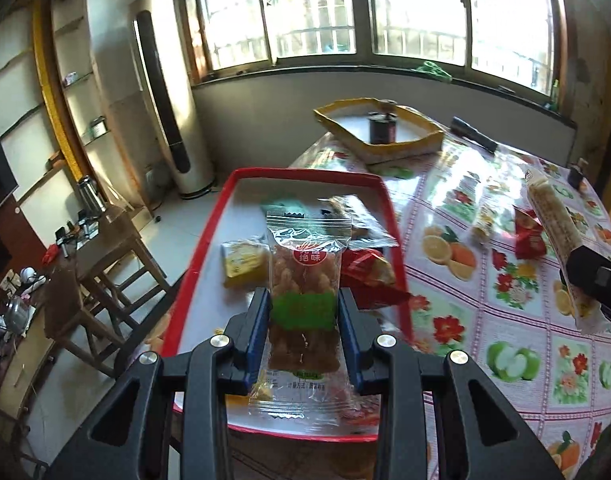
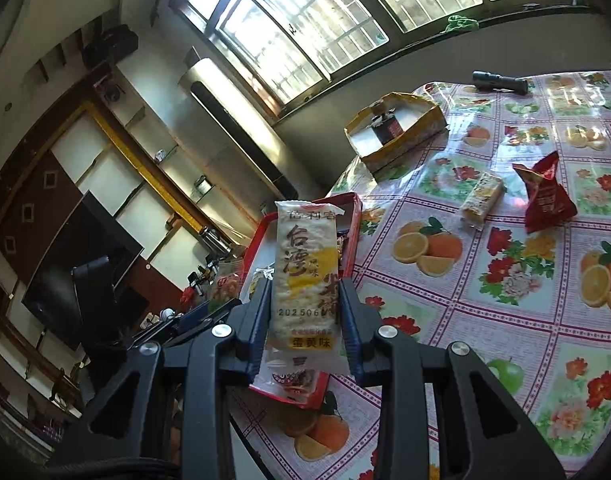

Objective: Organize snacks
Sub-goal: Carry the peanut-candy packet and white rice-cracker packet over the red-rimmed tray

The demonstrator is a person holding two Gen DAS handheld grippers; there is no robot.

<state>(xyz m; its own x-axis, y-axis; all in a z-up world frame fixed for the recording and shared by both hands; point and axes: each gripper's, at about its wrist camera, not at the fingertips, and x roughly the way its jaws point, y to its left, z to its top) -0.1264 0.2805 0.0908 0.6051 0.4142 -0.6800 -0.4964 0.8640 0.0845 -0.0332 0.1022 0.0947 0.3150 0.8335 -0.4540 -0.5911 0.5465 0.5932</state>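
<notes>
The clear plastic packet of amber candied fruit with a green band and red round label stands upright at the centre of the left wrist view, clamped across its green middle by the left gripper, whose blue-lined jaws are closed in on it from both sides; its sealed top points up the frame and its lower seam hangs below the jaws. It looks light, crinkly and slippery, with lumpy, fairly firm contents, so I judge the filled middle the right place to pinch, since a flat seam would slide or fold. The long white and yellow wrapped rice cracker bar with printed characters stands upright at the centre of the right wrist view, held low on its body by the right gripper, whose jaws are pressed snugly against it. This one seems light and stiff but brittle, so a gentle squeeze across its width suits it. Behind and below the fruit packet lies the red-rimmed white tray, already holding several packets, at the edge of the table with the glossy fruit-and-flower cloth. To the right of the right wrist view, a small yellow bar and a red foil pouch lie loose on the cloth, well apart from the tray.
</notes>
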